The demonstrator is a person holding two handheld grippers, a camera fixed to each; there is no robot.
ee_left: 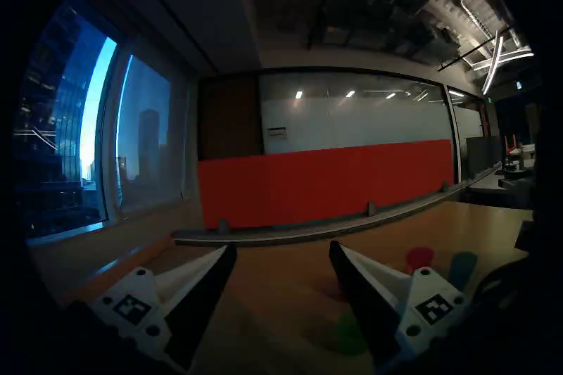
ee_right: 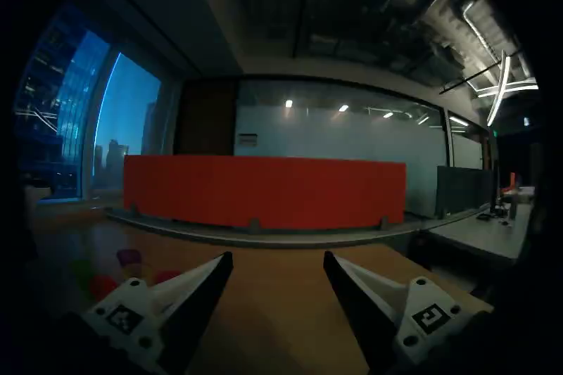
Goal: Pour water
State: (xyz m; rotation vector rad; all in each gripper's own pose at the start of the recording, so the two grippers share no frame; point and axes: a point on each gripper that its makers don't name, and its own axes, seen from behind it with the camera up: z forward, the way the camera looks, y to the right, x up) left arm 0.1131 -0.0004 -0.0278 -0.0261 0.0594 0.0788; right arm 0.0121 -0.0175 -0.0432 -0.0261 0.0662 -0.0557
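The room is dim. My left gripper point(ee_left: 281, 247) is open above a wooden table point(ee_left: 281, 290), with nothing between its fingers. Small coloured cups stand around its right finger: a red cup point(ee_left: 420, 257), a blue cup point(ee_left: 462, 266) and a green cup point(ee_left: 350, 333) nearer the camera. My right gripper point(ee_right: 276, 255) is also open and holds nothing over the same table point(ee_right: 281, 304). By its left finger stand a purple cup point(ee_right: 129, 257) and a red cup point(ee_right: 102, 285), partly hidden by that finger. Whether any cup holds water cannot be told.
A red divider panel point(ee_right: 264, 191) on a grey rail point(ee_right: 281, 238) runs along the table's far edge. Large windows point(ee_left: 91, 136) are on the left. A second desk point(ee_right: 485, 231) with small items stands at the right.
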